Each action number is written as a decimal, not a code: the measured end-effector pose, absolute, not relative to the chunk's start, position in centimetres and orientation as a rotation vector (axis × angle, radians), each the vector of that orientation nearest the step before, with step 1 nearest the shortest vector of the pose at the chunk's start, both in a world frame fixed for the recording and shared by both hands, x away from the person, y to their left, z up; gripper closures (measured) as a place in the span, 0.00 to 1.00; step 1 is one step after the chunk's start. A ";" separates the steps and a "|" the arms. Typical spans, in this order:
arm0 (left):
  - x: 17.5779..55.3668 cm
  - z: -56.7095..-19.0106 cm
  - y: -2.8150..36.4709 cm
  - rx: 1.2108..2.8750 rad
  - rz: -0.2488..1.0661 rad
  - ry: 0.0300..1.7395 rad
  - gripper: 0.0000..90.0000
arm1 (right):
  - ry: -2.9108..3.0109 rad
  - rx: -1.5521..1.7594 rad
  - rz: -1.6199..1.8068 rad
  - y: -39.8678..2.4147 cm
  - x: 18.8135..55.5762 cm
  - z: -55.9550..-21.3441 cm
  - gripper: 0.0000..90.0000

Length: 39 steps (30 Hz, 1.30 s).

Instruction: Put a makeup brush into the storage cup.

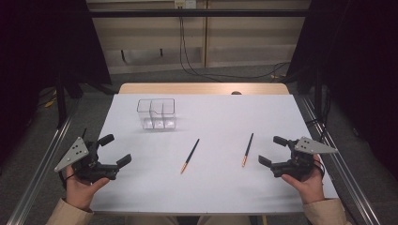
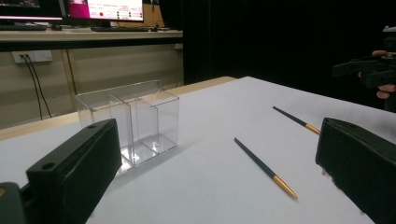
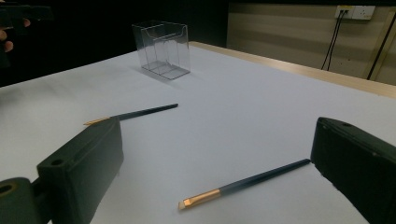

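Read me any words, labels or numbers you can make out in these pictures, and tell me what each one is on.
None can be read.
Monitor behind the table, left gripper view: lines of text on a pink and white screen, too small and blurred to read.
Brushes, clear box, sheet, both grippers: no print visible.
Wall sockets: no legible marking.

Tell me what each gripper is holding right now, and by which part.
Nothing is held. The left gripper and right gripper both stand open above the table, and the two brushes lie untouched on the white surface between them.
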State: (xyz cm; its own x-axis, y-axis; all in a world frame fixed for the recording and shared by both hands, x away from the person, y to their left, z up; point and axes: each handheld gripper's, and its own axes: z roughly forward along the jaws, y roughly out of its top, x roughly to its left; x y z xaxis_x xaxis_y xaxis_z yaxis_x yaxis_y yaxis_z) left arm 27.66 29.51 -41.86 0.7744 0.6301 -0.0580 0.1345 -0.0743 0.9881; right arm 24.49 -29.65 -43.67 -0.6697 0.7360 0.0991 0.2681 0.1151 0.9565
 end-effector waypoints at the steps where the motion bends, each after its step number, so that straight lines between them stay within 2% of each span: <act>1: 27.7 -41.9 29.5 1.624 0.456 0.624 0.00 | 2.000 0.973 1.575 -29.6 24.5 -43.7 0.02; 22: 28.8 -41.8 26.2 1.661 0.465 0.638 0.00 | 2.017 0.934 1.593 -29.1 24.8 -43.7 0.02; 39: 31.1 -41.8 22.1 1.644 0.398 0.624 0.00 | 2.026 0.914 1.603 -28.5 25.1 -43.7 0.02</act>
